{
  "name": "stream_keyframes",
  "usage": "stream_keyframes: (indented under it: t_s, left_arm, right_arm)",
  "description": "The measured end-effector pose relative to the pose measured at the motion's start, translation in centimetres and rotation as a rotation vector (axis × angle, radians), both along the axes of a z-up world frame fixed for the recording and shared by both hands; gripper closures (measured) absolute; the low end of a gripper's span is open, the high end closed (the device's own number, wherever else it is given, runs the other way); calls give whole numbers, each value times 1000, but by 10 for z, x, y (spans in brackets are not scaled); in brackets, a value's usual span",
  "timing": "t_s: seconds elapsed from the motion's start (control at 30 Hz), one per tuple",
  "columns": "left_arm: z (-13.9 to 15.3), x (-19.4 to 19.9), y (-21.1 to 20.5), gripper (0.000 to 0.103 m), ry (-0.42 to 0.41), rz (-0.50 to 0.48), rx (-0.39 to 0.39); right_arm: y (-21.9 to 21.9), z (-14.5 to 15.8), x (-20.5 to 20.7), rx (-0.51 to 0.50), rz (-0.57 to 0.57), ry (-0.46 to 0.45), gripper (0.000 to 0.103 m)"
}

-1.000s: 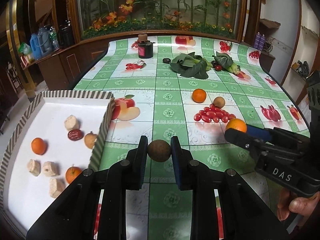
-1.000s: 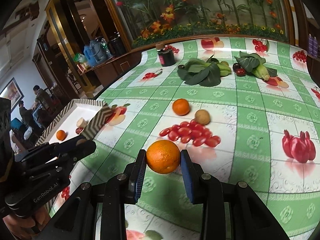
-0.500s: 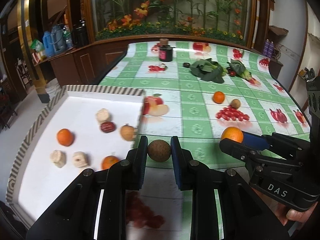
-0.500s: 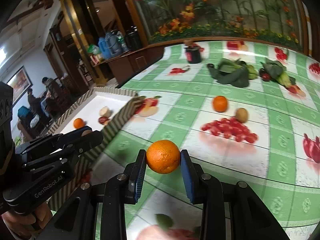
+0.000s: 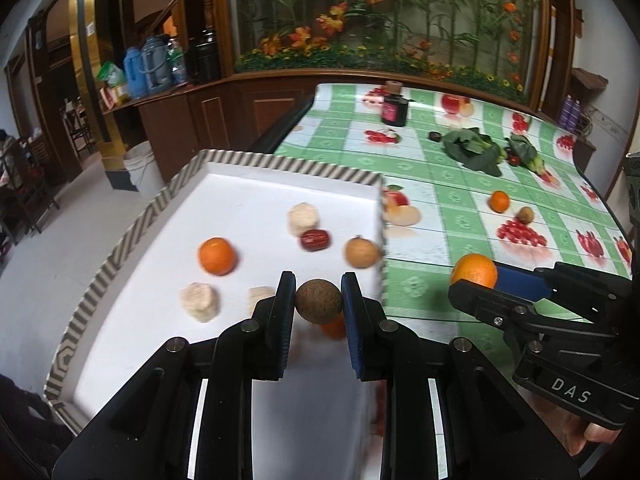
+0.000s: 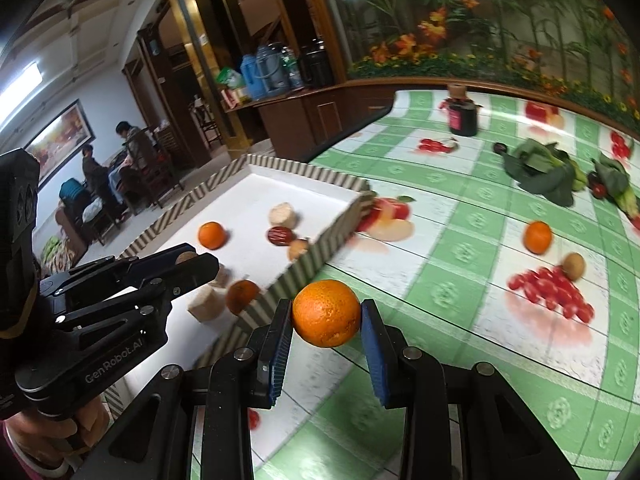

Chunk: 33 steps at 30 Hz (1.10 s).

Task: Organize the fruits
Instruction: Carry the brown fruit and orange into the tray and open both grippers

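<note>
My left hand-held gripper (image 5: 319,300) pinches a brown round fruit (image 5: 319,301) above the white tray (image 5: 256,184), over its near right part. My right hand-held gripper (image 6: 326,320) pinches an orange (image 6: 326,313) above the green tabletop (image 6: 460,240), just beside the tray's striped wall.

Dark wooden cabinets (image 5: 224,120), flower-filled glass panel (image 5: 380,12) behind, pale floor (image 5: 80,200), framed wall painting (image 6: 60,136).
</note>
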<state>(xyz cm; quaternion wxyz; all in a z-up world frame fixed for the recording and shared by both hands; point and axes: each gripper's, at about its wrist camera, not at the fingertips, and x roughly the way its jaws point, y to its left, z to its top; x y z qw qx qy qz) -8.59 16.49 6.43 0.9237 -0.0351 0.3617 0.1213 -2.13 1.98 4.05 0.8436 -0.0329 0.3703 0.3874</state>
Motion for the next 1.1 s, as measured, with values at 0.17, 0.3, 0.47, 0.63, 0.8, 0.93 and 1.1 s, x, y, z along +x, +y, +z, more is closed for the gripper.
stream_keyframes:
  t_s: [0.17, 0.3, 0.47, 0.63, 0.8, 0.93, 1.1]
  left_arm:
    - [-3, -5, 17, 80, 8, 31, -6]
    - [-7, -7, 28, 80, 17, 40, -26]
    - [-14, -12, 40, 80, 39, 57, -16]
    - [-22, -17, 54, 80, 65, 81, -27]
    - [-26, -16, 58, 80, 84, 82, -20]
    - [-29, -10, 61, 80, 104, 85, -22]
    - [-31, -5, 61, 80, 122, 82, -21]
  right_arm:
    - [17, -1, -3, -9, 35, 0, 70]
    - [30, -3, -4, -22, 59, 3, 70]
    - [43, -6, -4, -39, 83, 7, 70]
    - [57, -5, -3, -54, 102, -7, 70]
    - [72, 0, 2, -65, 131, -19, 70]
    - [89, -1, 10, -80, 154, -20, 70]
    - [109, -11, 20, -133, 180, -11, 70]
